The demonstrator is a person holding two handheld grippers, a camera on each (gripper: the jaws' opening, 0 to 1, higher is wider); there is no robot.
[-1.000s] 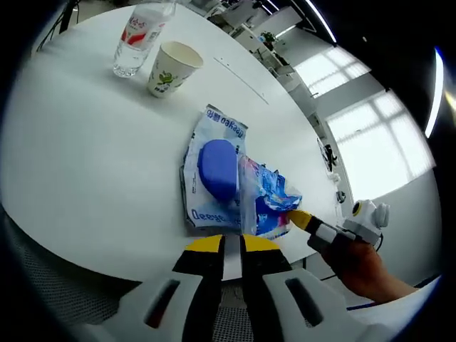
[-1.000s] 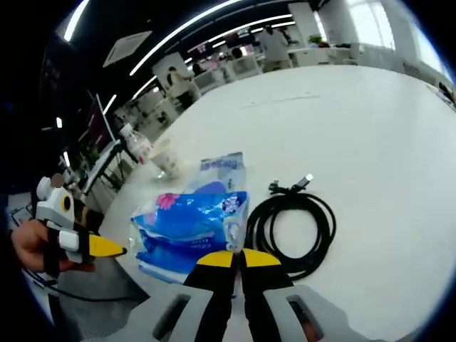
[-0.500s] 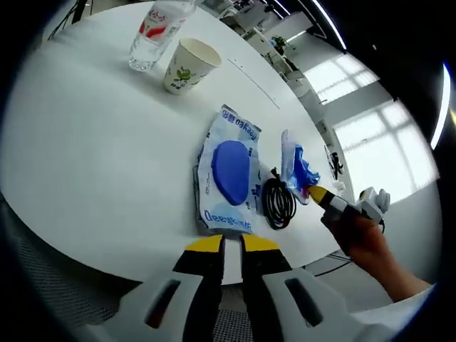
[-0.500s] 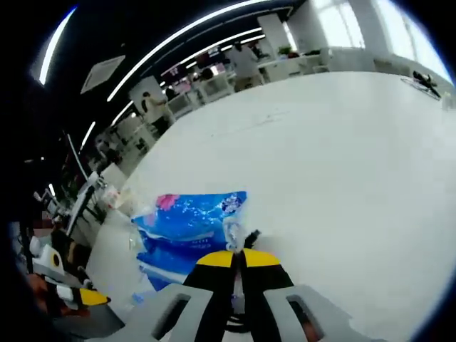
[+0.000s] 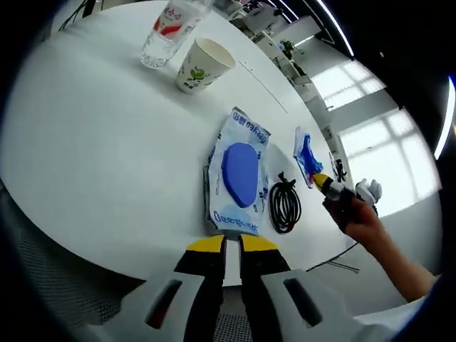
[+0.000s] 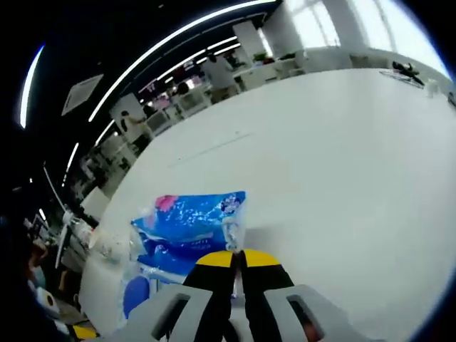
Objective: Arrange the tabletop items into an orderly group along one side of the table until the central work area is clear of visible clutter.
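Blue snack bag lifted off the wipes

Right tongs (image 6: 236, 255) clamped on blue bag (image 6: 187, 229), now clear of cable (image 5: 283, 205); left tongs (image 5: 224, 246) closed, empty.

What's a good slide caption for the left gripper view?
Right tool lifts a blue packet above the table; wipes pack, cable, cup and bottle remain.

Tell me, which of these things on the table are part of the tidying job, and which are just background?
Part of the job: blue packet held in the right gripper; wet wipes pack; black cable; paper cup; water bottle.

Just background: distant desks; windows.
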